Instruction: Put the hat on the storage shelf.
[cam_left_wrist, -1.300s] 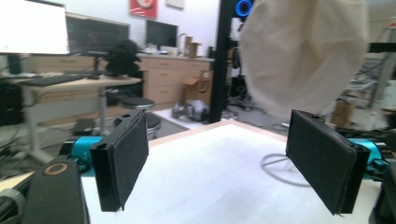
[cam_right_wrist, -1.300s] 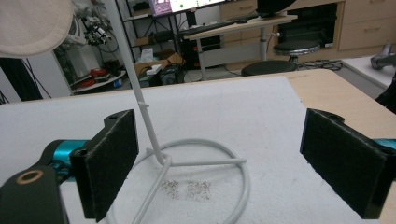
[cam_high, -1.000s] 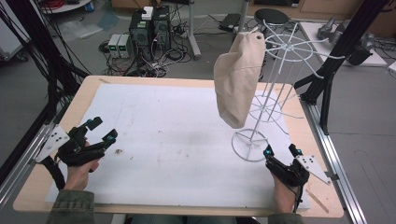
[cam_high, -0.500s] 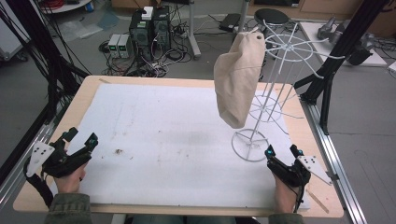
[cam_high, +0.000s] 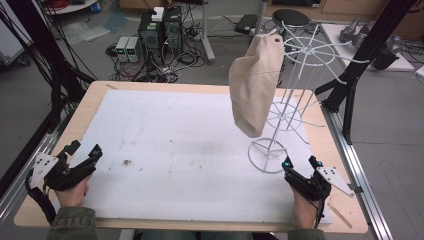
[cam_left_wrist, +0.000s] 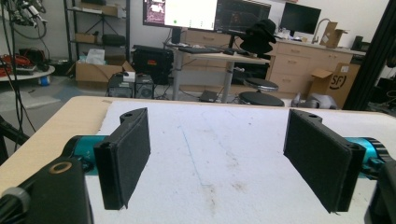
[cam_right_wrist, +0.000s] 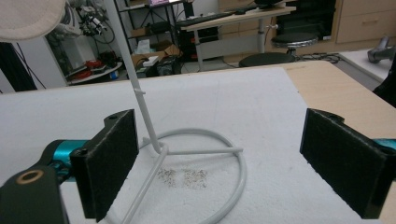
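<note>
A beige cap (cam_high: 255, 85) hangs from the top of a white wire stand (cam_high: 280, 120) at the right of the table; its lower edge shows in the right gripper view (cam_right_wrist: 28, 16). The stand's round base (cam_right_wrist: 196, 182) lies just ahead of my right gripper (cam_right_wrist: 224, 163), which is open with nothing between its jaws. In the high view that gripper (cam_high: 301, 166) rests near the front right edge, a short way from the base ring (cam_high: 268, 156). My left gripper (cam_high: 84, 150) sits at the front left, open and empty (cam_left_wrist: 217, 154), over the white mat.
A white foam mat (cam_high: 190, 145) covers most of the wooden table (cam_high: 100, 87). A small dark speck (cam_high: 126, 162) lies on the mat near the left gripper. Black frame posts (cam_high: 350, 70) stand at the right. Computers and cables (cam_high: 160, 35) sit on the floor beyond the table.
My left gripper has drawn back toward the front left corner of the table. The right gripper, cap and stand have stayed put.
</note>
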